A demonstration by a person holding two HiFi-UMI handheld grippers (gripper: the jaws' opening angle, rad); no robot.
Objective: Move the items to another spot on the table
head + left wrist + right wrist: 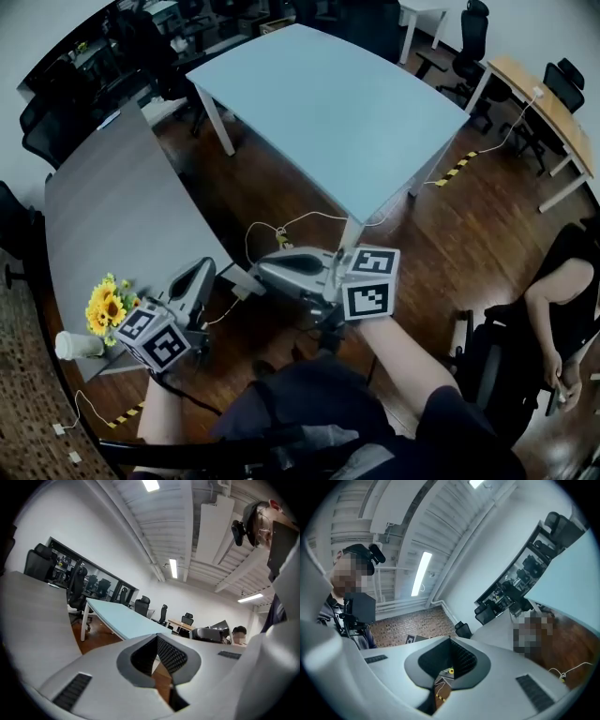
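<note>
A bunch of yellow sunflowers [106, 306] and a white cup [79, 346] lying on its side sit at the near corner of the grey table [112, 216]. My left gripper [203, 267] hangs over the floor just right of that corner, shut and empty. My right gripper [262, 269] is beside it, pointing left, also shut with nothing in it. In the left gripper view the left gripper [157, 638] has its jaws closed together. In the right gripper view the right gripper [450, 641] is closed too, and a sunflower [449, 671] shows below the tips.
A light blue table [328, 103] stands ahead over wooden floor. A person [562, 300] sits at the right, near black chairs [469, 42] and a wooden desk [548, 98]. Cables [300, 223] and yellow-black tape [455, 172] lie on the floor.
</note>
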